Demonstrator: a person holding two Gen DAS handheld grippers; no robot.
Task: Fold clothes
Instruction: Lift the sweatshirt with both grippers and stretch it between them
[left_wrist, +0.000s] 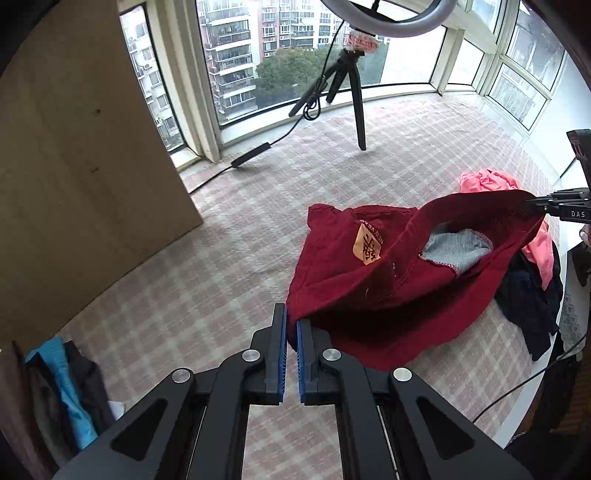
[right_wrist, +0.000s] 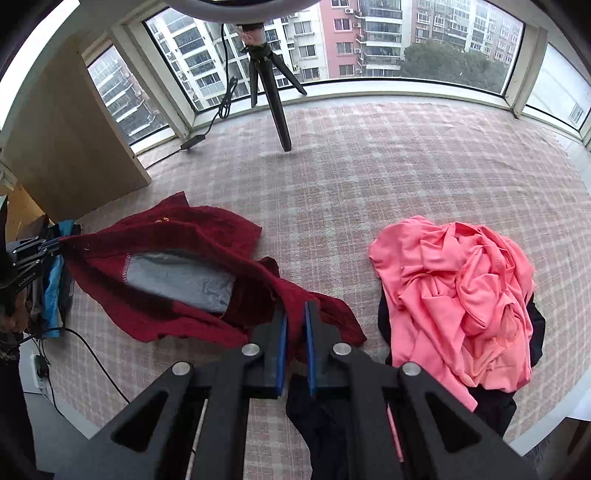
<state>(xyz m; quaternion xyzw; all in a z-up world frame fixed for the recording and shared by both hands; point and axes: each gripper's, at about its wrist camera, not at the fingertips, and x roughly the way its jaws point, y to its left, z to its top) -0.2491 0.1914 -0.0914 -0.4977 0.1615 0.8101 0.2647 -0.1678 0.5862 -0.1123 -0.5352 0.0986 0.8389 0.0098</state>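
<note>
A dark red garment (left_wrist: 354, 284) with an orange patch and a grey inner pocket hangs stretched between my two grippers above the checked cloth surface (left_wrist: 229, 236). My left gripper (left_wrist: 291, 325) is shut on one edge of it. My right gripper (right_wrist: 294, 325) is shut on the opposite edge of the red garment (right_wrist: 177, 266). Part of the garment still rests on the surface. The right gripper also shows at the right edge of the left wrist view (left_wrist: 535, 205), and the left gripper at the left edge of the right wrist view (right_wrist: 50, 245).
A crumpled pink garment (right_wrist: 458, 295) lies on dark clothes (right_wrist: 491, 402) to the right. Blue and dark clothes (left_wrist: 70, 384) lie at the left. A ring-light tripod (left_wrist: 354, 96) and its cable stand by the windows. A wooden panel (left_wrist: 81, 155) stands at the left.
</note>
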